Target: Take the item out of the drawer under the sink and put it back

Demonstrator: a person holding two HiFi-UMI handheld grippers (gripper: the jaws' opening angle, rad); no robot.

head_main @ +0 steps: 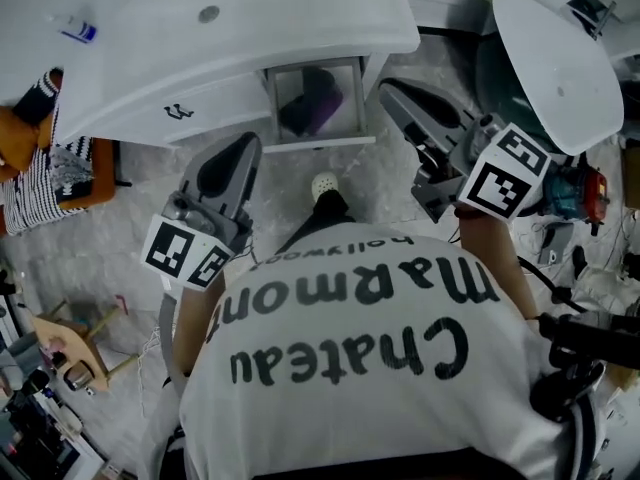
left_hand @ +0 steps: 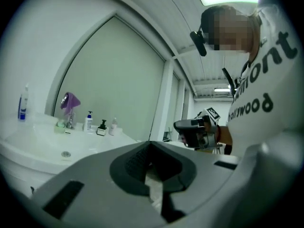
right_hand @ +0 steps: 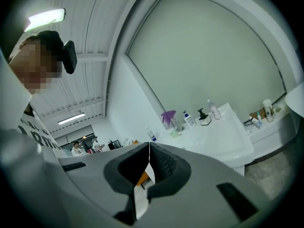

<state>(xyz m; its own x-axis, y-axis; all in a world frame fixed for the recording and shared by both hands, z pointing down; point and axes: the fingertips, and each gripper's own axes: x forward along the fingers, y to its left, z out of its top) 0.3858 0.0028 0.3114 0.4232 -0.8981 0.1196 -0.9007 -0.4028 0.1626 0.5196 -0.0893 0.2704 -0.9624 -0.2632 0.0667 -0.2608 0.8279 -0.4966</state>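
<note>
Ahead of L hand-held gripper [head_main: 247, 145]: item [head_main: 308, 106]

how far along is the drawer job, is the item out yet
Done: the drawer under the sink is open. In hand: nothing; the left hand-held gripper and right hand-held gripper are both shut and empty. To do: the purple item lies inside; either it has yet to come out, or only closing remains.
</note>
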